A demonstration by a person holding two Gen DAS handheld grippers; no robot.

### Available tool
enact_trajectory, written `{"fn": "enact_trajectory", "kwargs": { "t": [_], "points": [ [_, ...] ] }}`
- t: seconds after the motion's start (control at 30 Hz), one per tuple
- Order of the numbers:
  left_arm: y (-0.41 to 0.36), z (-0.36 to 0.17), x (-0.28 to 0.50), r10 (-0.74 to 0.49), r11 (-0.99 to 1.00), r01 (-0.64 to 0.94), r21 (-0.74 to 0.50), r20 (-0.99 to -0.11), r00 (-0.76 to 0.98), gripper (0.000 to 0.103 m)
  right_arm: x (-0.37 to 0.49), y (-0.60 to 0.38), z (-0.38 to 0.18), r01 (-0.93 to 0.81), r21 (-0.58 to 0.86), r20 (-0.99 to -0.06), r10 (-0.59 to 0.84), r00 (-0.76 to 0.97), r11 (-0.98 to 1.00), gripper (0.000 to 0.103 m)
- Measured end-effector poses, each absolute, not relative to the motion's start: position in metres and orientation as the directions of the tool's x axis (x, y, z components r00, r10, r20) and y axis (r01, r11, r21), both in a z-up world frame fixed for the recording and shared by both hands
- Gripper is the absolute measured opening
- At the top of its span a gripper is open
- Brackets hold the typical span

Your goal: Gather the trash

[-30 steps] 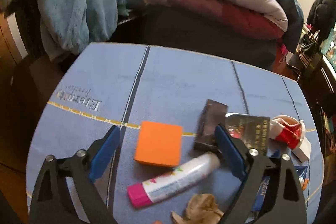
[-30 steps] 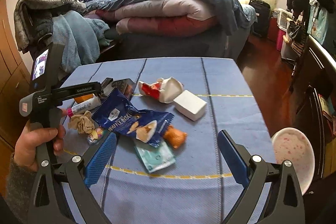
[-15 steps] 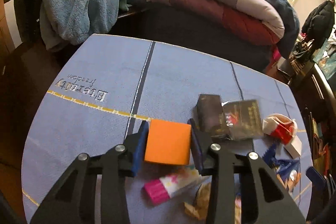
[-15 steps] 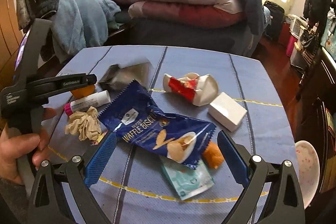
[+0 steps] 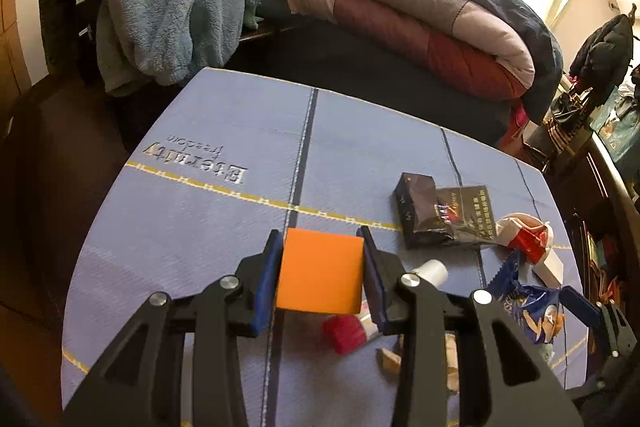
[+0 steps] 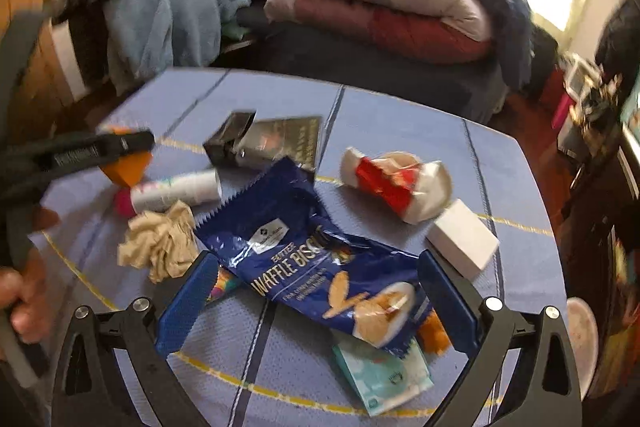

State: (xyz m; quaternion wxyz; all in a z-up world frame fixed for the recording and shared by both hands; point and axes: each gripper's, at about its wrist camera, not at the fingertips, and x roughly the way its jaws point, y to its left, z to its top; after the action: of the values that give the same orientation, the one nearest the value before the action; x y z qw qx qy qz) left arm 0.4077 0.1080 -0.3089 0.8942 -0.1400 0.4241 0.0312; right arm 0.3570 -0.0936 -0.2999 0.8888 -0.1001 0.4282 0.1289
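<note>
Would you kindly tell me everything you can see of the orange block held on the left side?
The plain orange square block looks matte, perhaps foam, with flat unmarked faces and crisp edges. It sits clamped between the two blue pads of the left tool, which has just closed on it. In the right wrist view it appears tilted above the blue striped tablecloth, near the white tube with a pink cap. Whether it touches the cloth cannot be told.

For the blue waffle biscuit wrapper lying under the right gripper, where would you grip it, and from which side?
Grip the blue waffle biscuit wrapper across its narrow width near the middle, coming from above. It lies flat and crinkled, and the open right gripper already straddles it; the raised folds probably give the pads purchase.
</note>
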Motion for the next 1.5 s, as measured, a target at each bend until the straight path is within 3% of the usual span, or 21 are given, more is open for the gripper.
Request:
{"fn": "enact_trajectory", "kwargs": {
  "t": [0.1,0.23,0.27,0.33,0.37,0.43,0.53,0.67,1.27,1.37,1.4,1.47,1.5],
  "points": [
    [0.110,-0.313,0.409,-0.064,0.958,-0.177,-0.223,-0.774,0.630,0.038,0.361,-0.087,-0.311,-0.332,-0.107,-0.789,0.123,0.602,0.937,0.099],
    [0.108,-0.318,0.414,-0.067,0.960,-0.173,-0.221,-0.779,0.623,0.039,0.369,-0.094,-0.314,-0.338,-0.040,-0.792,0.177,0.585,0.940,0.099],
    [0.107,-0.320,0.416,-0.071,0.959,-0.172,-0.224,-0.781,0.620,0.039,0.372,-0.098,-0.315,-0.337,-0.005,-0.796,0.201,0.571,0.941,0.094],
    [0.105,-0.323,0.420,-0.075,0.958,-0.172,-0.228,-0.784,0.617,0.039,0.375,-0.104,-0.315,-0.343,0.081,-0.797,0.268,0.542,0.936,0.066],
    [0.104,-0.323,0.421,-0.068,0.960,-0.172,-0.220,-0.782,0.620,0.039,0.377,-0.106,-0.314,-0.349,0.116,-0.797,0.296,0.527,0.930,0.059],
    [0.103,-0.324,0.423,-0.058,0.962,-0.174,-0.209,-0.782,0.621,0.039,0.378,-0.108,-0.310,-0.343,0.110,-0.796,0.289,0.532,0.933,0.033],
    [0.102,-0.324,0.425,-0.063,0.961,-0.174,-0.215,-0.781,0.622,0.039,0.377,-0.106,-0.307,-0.346,0.086,-0.792,0.275,0.545,0.934,0.011],
    [0.103,-0.320,0.421,-0.082,0.955,-0.170,-0.245,-0.764,0.640,0.038,0.373,-0.110,-0.300,-0.353,0.098,-0.771,0.295,0.564,0.931,0.009],
    [0.068,-0.254,0.353,-0.157,0.957,-0.051,-0.287,-0.652,0.741,0.039,0.316,-0.165,-0.245,-0.339,0.258,-0.661,0.422,0.620,0.904,0.005],
    [0.059,-0.250,0.344,-0.169,0.956,-0.035,-0.290,-0.647,0.744,0.039,0.311,-0.170,-0.246,-0.347,0.257,-0.668,0.426,0.610,0.902,0.009],
    [0.057,-0.249,0.341,-0.171,0.956,-0.033,-0.292,-0.646,0.744,0.039,0.311,-0.169,-0.248,-0.349,0.248,-0.671,0.421,0.610,0.903,0.017],
    [0.055,-0.249,0.336,-0.170,0.956,-0.033,-0.290,-0.647,0.743,0.039,0.307,-0.163,-0.253,-0.354,0.220,-0.691,0.402,0.601,0.909,0.071],
    [0.056,-0.250,0.335,-0.168,0.957,-0.036,-0.289,-0.649,0.742,0.039,0.303,-0.158,-0.255,-0.368,0.215,-0.688,0.408,0.601,0.905,0.079]
  ]
}}
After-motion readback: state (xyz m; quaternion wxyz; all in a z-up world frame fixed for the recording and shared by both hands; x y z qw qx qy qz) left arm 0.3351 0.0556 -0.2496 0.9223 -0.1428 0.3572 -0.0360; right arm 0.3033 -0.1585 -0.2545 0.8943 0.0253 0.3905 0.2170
